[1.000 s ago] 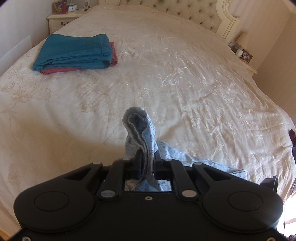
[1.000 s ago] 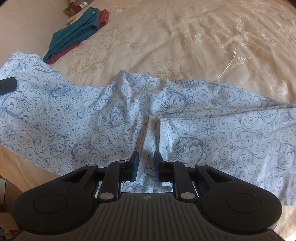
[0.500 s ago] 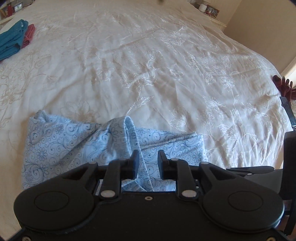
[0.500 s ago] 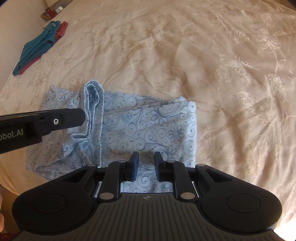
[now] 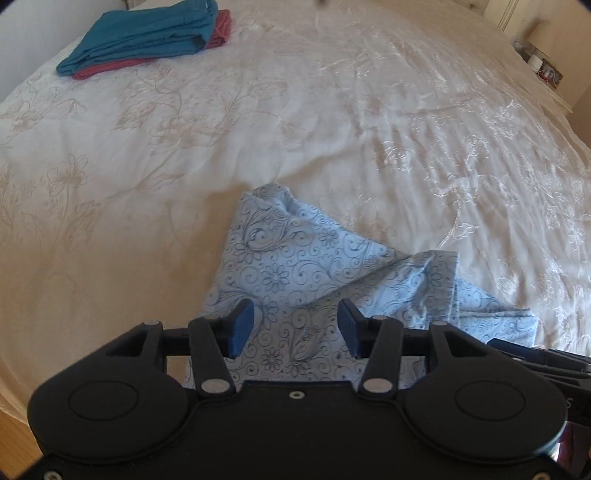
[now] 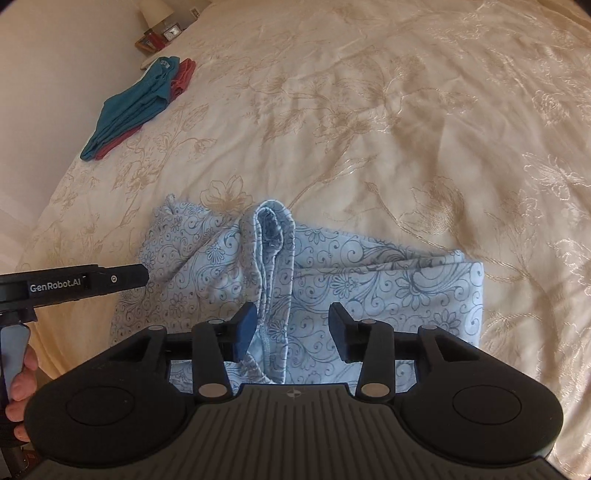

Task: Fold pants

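The light blue floral pants [image 5: 295, 266] lie in a rumpled folded pile near the front edge of the cream bedspread [image 5: 332, 122]. My left gripper [image 5: 295, 328] hovers just over them with its jaws opening; the cloth lies below the pads, not pinched. In the right wrist view a raised hem fold [image 6: 267, 236] of the pants [image 6: 388, 288] runs down between the opening jaws of my right gripper [image 6: 293, 332], close beside the left pad but not pressed. The left gripper's body [image 6: 85, 282] reaches in from the left, held by a hand [image 6: 18, 387].
A folded teal garment on a red one [image 5: 147, 33] lies at the far left of the bed, also in the right wrist view as the teal and red stack [image 6: 129, 110]. A nightstand [image 6: 162, 33] with small items stands beyond it. The bed's edge runs along the left.
The left gripper let go of the bunched cloth it held up, sank toward the bed and spread its jaws. The right jaws also spread. The pants went from spread out to a folded pile.
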A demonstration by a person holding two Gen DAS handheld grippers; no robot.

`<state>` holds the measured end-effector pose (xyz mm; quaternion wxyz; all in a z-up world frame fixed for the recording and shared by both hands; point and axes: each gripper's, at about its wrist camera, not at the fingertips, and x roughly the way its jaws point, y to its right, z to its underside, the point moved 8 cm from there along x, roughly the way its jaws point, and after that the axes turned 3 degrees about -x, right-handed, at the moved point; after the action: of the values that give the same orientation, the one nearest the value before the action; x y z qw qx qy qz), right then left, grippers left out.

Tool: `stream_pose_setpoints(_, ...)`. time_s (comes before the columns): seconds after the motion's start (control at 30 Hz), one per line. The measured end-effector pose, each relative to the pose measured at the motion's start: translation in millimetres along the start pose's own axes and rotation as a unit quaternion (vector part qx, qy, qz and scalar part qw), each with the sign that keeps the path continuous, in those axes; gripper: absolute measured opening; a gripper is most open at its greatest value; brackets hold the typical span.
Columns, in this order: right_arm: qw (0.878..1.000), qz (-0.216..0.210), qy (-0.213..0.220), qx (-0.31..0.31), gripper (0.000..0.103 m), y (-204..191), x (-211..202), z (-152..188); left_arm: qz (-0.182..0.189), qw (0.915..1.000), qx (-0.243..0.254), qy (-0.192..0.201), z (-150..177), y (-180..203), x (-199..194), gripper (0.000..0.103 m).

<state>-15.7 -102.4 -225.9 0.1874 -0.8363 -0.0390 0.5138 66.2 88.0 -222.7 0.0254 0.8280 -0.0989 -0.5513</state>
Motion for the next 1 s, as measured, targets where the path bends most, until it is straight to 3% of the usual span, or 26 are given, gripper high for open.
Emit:
stream_pose_setpoints(0.1, 1.0, 0.012, 0.0, 0.004, 0.042, -8.3, 3.5, -1.5, 0.0, 0.9987, 0.022, -0.045, 9.7, -3.8, 24.1, 0.056)
stream_pose_setpoints(0.2, 1.0, 0.002, 0.015, 0.019, 0.042, -16.2, -2.1, -4.6, 0.039, 0.9916, 0.076, -0.097, 25.4, 7.0, 36.2, 0.056)
stream_pose_setpoints(0.3, 0.999, 0.0, 0.012, 0.033, 0.042, -23.4, -1.0, -6.0, 0.037, 0.9888, 0.113, -0.09, 28.6, 13.0, 32.4, 0.056)
stream_pose_setpoints(0.43, 0.999, 0.026, -0.01, 0.039, 0.041, -31.2, 10.6, -0.7, 0.048, 0.9884, 0.101, -0.103, 29.7, 12.2, 27.1, 0.056)
stream_pose_setpoints(0.5, 0.999, 0.034, -0.006, 0.031, 0.028, -38.0, 10.7, 1.3, 0.051, 0.9882, 0.094, -0.11, 30.3, 11.0, 24.5, 0.056)
stream_pose_setpoints(0.57, 0.999, 0.033, -0.008, 0.028, 0.023, -46.4, 11.7, 3.4, 0.05, 0.9883, 0.091, -0.112, 29.1, 8.9, 24.0, 0.056)
stream_pose_setpoints(0.6, 0.999, 0.034, -0.006, 0.026, 0.013, -49.3, 11.7, 4.2, 0.049, 0.9884, 0.089, -0.113, 28.0, 7.8, 24.3, 0.056)
stream_pose_setpoints(0.7, 0.999, 0.044, 0.0, 0.013, 0.003, -59.3, 9.9, 6.2, 0.051, 0.9882, 0.088, -0.115, 26.5, 4.9, 23.7, 0.056)
stream_pose_setpoints(0.9, 0.998, 0.045, 0.031, 0.029, 0.003, -63.6, -15.9, 6.4, 0.06, 0.9893, 0.083, -0.104, 20.8, -1.7, 13.8, 0.056)
stream_pose_setpoints(1.0, 0.996, 0.075, 0.023, 0.047, 0.003, -45.9, -19.6, 18.5, 0.062, 0.99, 0.086, -0.094, 17.0, -5.7, 8.5, 0.057)
